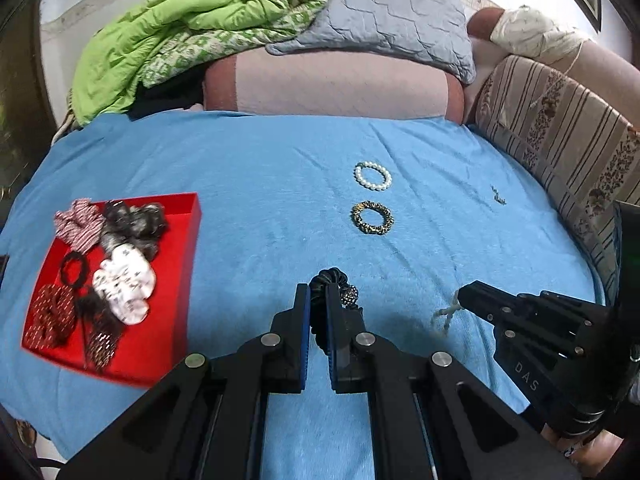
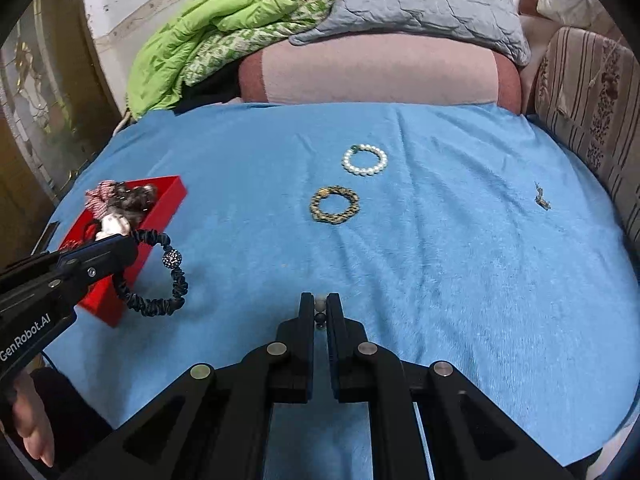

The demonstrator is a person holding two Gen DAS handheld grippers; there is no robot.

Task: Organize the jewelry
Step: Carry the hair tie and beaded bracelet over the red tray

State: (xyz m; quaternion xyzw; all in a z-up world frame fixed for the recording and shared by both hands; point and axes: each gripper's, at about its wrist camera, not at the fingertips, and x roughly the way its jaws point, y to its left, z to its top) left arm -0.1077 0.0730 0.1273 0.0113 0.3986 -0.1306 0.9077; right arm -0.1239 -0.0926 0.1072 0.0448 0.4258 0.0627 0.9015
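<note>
Hanging pinched between left jaws, black scrunchie bracelet above blue cloth

home bedroom. work surface is a bed under a blue sheet, with a pink bolster, grey quilted pillow and crumpled green quilt piled at the far edge. striped floral cushion on the right, ornate gilded door on the left.

both grippers angled downward, left gripper and right gripper clamped.
</note>
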